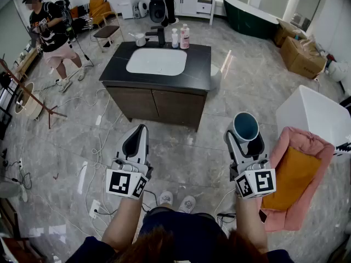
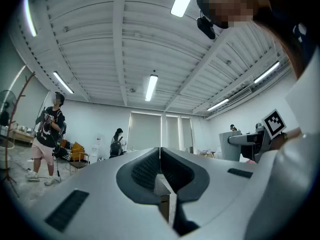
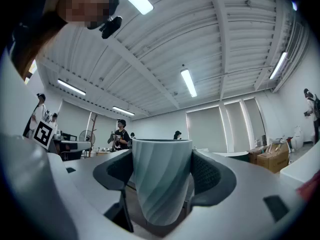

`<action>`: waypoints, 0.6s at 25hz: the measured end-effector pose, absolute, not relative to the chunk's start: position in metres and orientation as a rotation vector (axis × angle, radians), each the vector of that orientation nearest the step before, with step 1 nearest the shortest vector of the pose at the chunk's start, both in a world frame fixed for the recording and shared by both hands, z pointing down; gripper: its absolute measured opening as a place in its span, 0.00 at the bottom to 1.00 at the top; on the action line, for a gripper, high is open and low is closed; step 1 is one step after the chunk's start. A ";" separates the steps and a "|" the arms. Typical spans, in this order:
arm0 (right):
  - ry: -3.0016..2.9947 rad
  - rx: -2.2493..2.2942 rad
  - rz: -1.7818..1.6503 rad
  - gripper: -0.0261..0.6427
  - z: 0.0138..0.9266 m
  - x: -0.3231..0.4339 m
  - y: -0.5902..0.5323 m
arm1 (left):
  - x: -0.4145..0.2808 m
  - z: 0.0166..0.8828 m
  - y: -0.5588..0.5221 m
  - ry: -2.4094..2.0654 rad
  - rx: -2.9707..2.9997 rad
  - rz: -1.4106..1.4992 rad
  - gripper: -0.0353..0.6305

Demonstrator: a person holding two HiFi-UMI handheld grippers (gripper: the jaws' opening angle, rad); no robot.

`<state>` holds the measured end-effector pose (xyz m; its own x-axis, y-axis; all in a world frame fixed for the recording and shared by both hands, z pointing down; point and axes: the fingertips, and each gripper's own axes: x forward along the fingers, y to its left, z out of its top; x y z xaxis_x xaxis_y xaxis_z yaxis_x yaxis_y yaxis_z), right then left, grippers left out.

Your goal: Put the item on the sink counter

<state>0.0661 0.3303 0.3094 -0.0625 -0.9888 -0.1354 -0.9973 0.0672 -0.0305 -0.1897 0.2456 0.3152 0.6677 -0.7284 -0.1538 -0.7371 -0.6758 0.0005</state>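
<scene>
My right gripper (image 1: 245,138) is shut on a pale blue-green ribbed cup (image 1: 245,126), held upright with its mouth up. In the right gripper view the cup (image 3: 161,176) fills the gap and both pads press its sides. My left gripper (image 1: 137,138) is shut with nothing in it; in the left gripper view its jaws meet at the tips (image 2: 160,156). Both grippers hover over the floor, in front of the sink counter (image 1: 200,64), a dark top with a white basin (image 1: 156,61) on a wooden cabinet.
Bottles (image 1: 180,37) and a black tap (image 1: 159,35) stand at the counter's back edge. A pink and orange seat (image 1: 296,179) and a white box (image 1: 315,114) are at my right. Cables (image 1: 98,147) lie on the floor at left. A person (image 1: 52,37) stands far left.
</scene>
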 end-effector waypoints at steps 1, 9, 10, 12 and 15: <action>2.201 -2.065 0.110 0.59 0.310 0.066 0.334 | -0.190 0.317 0.249 1.235 -2.814 0.212 0.09; 2.185 -2.041 0.080 0.59 0.311 0.070 0.353 | -0.190 0.325 0.266 1.253 -2.813 0.189 0.09; 2.186 -2.039 0.081 0.59 0.311 0.072 0.355 | -0.189 0.325 0.268 1.256 -2.811 0.189 0.09; 2.186 -2.036 0.081 0.59 0.311 0.075 0.357 | -0.189 0.326 0.271 1.262 -2.808 0.188 0.09; 2.179 -2.025 0.064 0.59 0.312 0.078 0.355 | -0.188 0.328 0.274 1.270 -2.808 0.175 0.09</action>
<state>0.0784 0.3546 0.3118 -0.0662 -0.9864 -0.1506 -0.9935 0.0791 -0.0814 -0.1876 0.2736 0.3283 0.6555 -0.7447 -0.1255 -0.7509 -0.6604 -0.0035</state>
